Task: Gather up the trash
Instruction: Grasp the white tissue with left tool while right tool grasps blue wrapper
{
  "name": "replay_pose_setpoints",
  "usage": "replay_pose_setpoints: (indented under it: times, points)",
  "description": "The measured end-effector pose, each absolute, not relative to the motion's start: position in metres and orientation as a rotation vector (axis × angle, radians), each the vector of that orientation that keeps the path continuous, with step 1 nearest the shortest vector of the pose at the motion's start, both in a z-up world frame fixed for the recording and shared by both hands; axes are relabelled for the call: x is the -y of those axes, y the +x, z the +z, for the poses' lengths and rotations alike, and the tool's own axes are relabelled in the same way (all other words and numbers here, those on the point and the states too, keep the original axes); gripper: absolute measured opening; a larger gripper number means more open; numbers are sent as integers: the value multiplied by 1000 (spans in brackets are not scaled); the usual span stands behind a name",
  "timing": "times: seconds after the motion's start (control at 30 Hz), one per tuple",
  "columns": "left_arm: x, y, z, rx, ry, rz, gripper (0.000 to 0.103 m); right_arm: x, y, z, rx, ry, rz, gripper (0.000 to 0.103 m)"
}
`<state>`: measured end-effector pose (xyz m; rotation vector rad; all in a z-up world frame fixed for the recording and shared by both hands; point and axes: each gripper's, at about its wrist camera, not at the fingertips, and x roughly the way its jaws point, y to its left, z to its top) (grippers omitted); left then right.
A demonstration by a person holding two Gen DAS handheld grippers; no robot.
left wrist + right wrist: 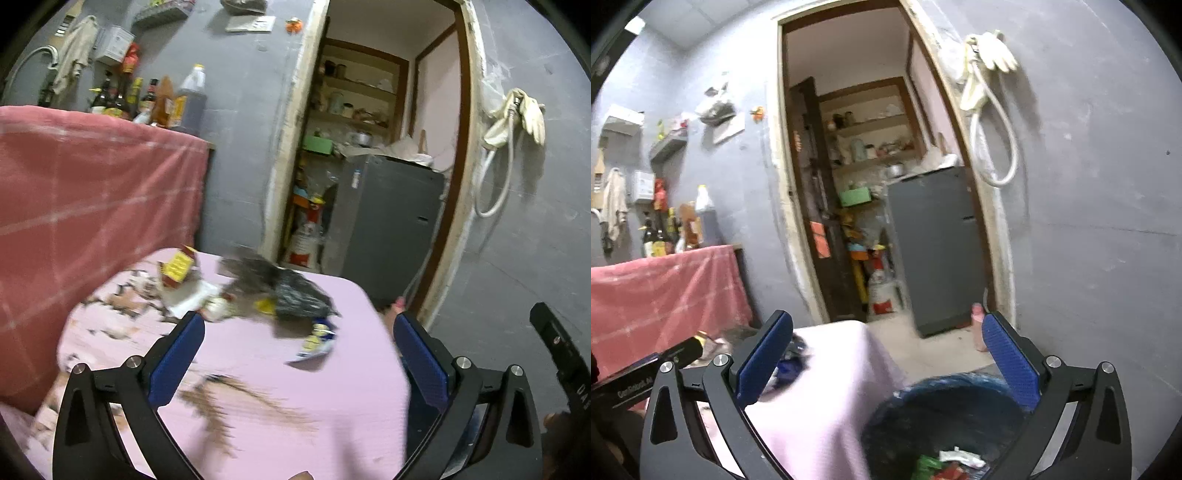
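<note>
Trash lies on a small table under a pink cloth (332,387): a crumpled black plastic bag (291,291), a red and yellow carton (177,267), a white wrapper (192,301) and a blue and yellow packet (317,341). My left gripper (297,334) is open and empty above the table, short of the trash. My right gripper (886,334) is open and empty, above the table edge and a dark-lined bin (945,417) that holds wrappers (949,465). The view is motion-blurred.
A red cloth-covered counter (92,206) with bottles (147,99) stands to the left. An open doorway (871,184) ahead shows shelves and a grey fridge (938,251). A pink bottle (977,326) stands on the floor by the door frame. Gloves and a hose (991,92) hang on the wall.
</note>
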<state>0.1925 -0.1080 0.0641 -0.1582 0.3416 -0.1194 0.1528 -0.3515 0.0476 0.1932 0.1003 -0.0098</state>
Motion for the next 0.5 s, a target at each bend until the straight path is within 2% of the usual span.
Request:
replay_pose_setpoints:
  times: [0.5]
  points:
    - [-3, 211, 37, -417, -106, 55, 100, 274, 198, 46, -181, 101, 134, 103]
